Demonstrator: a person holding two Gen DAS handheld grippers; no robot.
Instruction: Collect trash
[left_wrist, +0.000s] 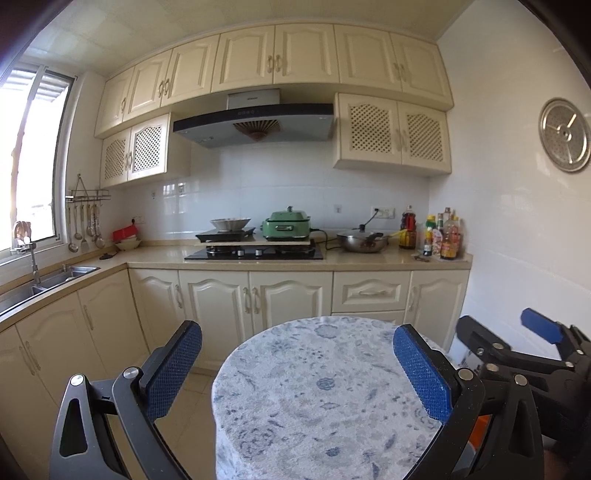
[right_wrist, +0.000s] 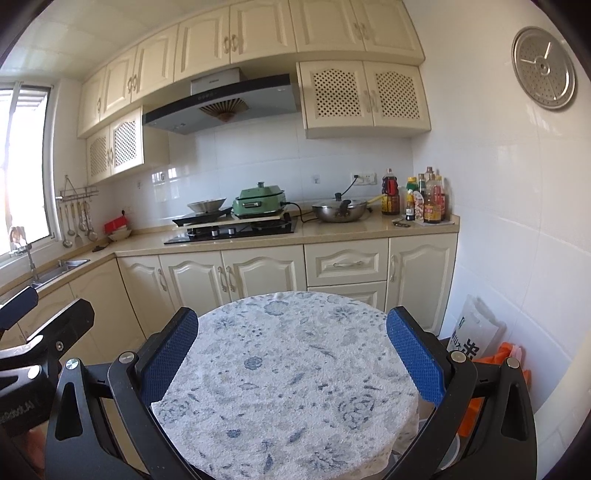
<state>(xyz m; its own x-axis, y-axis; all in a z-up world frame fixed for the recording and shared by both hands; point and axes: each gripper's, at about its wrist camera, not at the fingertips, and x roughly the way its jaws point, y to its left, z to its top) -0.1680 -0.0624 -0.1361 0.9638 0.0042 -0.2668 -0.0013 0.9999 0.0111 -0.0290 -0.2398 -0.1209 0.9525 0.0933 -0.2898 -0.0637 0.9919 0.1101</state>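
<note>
Cream-cabinet kitchen; round counter under blue-floral white cloth (right_wrist: 284, 373) stood bare. Left gripper (left_wrist: 295, 373) and right gripper (right_wrist: 291, 354): jaws spread wide, holding nothing.

Both wrist views set low and close over the round blue-patterned cloth-covered table (left_wrist: 314, 387) (right_wrist: 288, 369), facing the same far kitchen counter.

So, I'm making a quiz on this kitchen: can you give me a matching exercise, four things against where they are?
Things:
1 green electric pot
2 sauce bottles
3 steel disc
4 ladles

Places:
A hanging by the window
B on the right wall
C on a board over the hob
D counter's right corner

Pairs: 1-C, 2-D, 3-B, 4-A
</note>
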